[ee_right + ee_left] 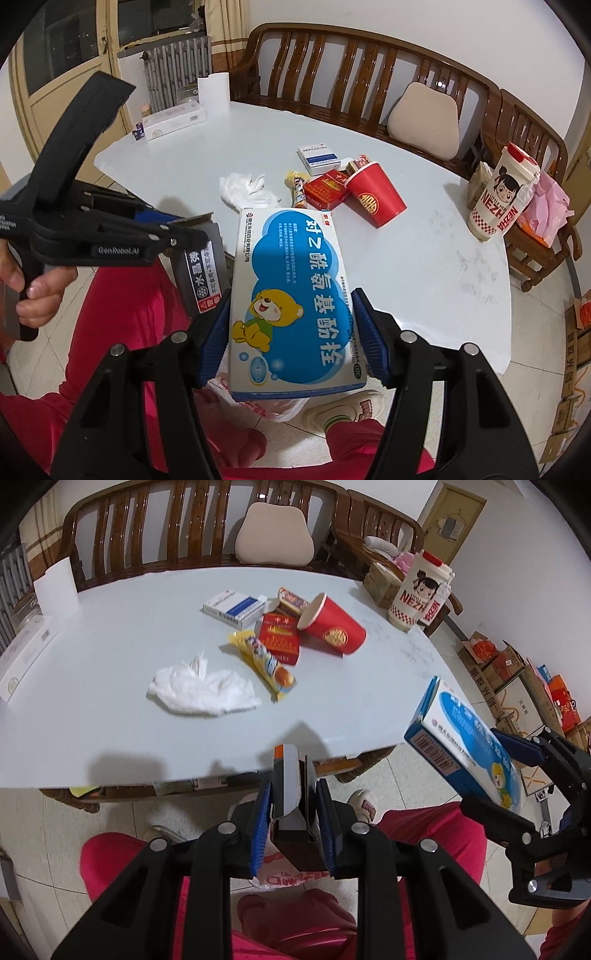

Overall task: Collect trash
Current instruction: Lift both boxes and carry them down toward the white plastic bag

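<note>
A blue-and-white medicine box with a cartoon bear is clamped between the blue pads of the right claw, held off the near edge of the surface and above the person's red trousers. To its left, the left claw grips a narrow grey box with an orange tip, its pads pressed on both sides, also off the near edge of the surface. Directly below both claws a thin white plastic bag with red print shows, lying between the person's legs. Beyond the claws, on the surface, the remaining litter sits grouped: a crumpled white tissue nearest, then a yellow snack wrapper, a red cigarette pack touching it, a red paper cup lying on its side, and a white-and-blue carton further off. A tall printed tumbler stands upright at the far right, well apart.
</note>
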Available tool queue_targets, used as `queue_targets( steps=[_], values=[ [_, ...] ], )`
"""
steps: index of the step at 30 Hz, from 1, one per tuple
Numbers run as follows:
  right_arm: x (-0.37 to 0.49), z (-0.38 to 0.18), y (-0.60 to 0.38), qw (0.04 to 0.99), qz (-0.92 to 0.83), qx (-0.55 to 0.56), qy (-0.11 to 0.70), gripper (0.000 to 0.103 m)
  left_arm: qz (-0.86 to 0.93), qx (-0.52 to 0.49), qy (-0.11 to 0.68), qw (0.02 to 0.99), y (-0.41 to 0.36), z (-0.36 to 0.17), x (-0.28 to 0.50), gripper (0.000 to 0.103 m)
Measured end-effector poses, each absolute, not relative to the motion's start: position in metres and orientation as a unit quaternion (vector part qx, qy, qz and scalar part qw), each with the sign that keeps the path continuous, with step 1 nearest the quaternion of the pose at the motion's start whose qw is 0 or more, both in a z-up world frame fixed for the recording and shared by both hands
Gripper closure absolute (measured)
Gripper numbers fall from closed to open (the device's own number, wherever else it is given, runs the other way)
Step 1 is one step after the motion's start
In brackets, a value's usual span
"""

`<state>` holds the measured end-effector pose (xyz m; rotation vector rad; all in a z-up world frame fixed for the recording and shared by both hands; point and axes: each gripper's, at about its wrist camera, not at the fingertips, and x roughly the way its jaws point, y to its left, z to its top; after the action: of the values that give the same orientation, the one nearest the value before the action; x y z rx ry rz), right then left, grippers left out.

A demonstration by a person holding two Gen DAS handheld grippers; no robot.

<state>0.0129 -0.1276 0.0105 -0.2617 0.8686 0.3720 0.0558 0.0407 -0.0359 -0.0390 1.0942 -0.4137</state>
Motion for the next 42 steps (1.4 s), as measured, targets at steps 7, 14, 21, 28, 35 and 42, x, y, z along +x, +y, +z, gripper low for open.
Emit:
queue_targets(
  steps=[7, 14, 21, 28, 35, 42],
  values=[
    [-0.007, -0.014, -0.12, 0.876, 0.178, -0.129, 0.429, 0.041, -0.189, 0.001, 0.518, 0.834, 0.036, -0.062, 0.032, 0.079],
    [-0.02, -0.041, -0.117, 0.868, 0.176, -0.12, 0.449, 0.041, -0.191, 0.005, 0.535, 0.823, 0.031, -0.088, 0.017, 0.079],
    [-0.023, -0.065, -0.117, 0.863, 0.166, -0.113, 0.464, 0.041, -0.193, 0.008, 0.545, 0.816, 0.027, -0.111, 0.01, 0.079],
    [-0.019, -0.093, -0.118, 0.858, 0.156, -0.104, 0.479, 0.041, -0.183, 0.016, 0.561, 0.807, 0.023, -0.145, 0.011, 0.079],
    [-0.008, -0.123, -0.12, 0.851, 0.145, -0.088, 0.497, 0.041, -0.179, 0.02, 0.584, 0.792, 0.018, -0.182, 0.02, 0.079],
    [0.005, -0.154, -0.126, 0.848, 0.125, -0.08, 0.509, 0.041, -0.163, 0.023, 0.589, 0.791, 0.013, -0.215, 0.034, 0.079]
  ],
)
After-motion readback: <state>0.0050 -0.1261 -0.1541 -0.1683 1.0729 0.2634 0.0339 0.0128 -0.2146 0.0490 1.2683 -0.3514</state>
